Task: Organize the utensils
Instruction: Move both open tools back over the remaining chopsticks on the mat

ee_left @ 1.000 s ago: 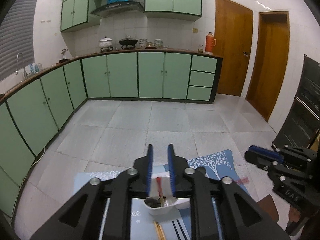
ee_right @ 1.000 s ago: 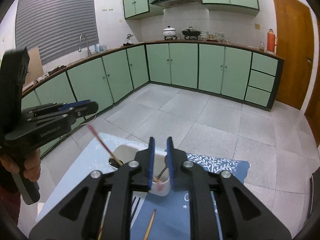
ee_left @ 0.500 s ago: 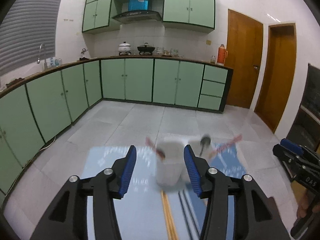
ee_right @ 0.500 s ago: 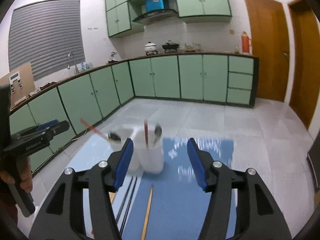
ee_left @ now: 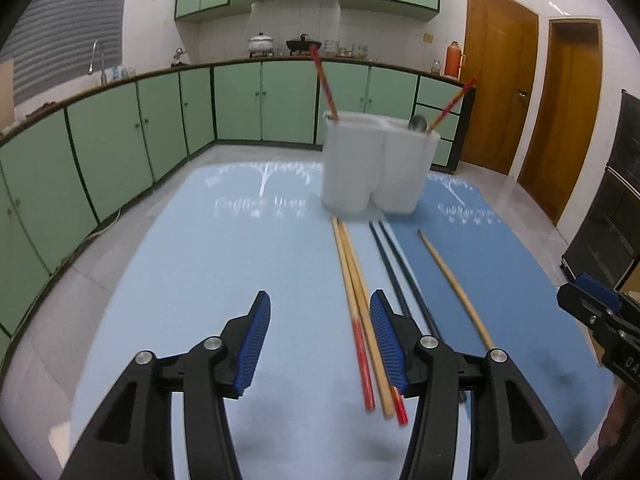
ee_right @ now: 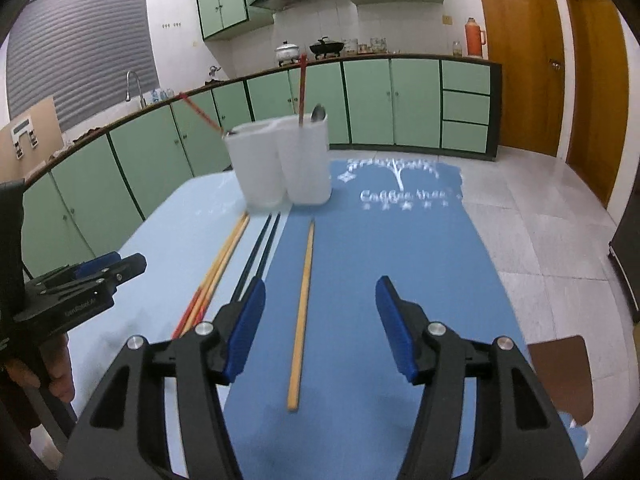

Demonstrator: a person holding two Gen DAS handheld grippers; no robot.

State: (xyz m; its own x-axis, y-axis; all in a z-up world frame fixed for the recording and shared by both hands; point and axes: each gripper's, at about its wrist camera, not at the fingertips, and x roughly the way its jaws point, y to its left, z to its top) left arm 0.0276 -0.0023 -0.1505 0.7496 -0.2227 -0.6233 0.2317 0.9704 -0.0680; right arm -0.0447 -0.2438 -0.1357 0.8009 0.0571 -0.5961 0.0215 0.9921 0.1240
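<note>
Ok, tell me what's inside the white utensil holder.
Two red-handled spoons lean out of the white utensil holder, one per compartment, plus a metal spoon bowl. Its walls hide everything lower down.

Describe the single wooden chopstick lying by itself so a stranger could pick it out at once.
Start at the white holder at the far end of the table. In front of it chopsticks lie lengthwise; look on the dark blue mat. The lone chopstick lies there by itself, plain pale wood, unlike the black pair and the red-tipped wooden ones beside it.

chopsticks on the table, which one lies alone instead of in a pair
The plain wooden chopstick on the dark blue mat; the black pair and red-tipped pair lie together.
</note>
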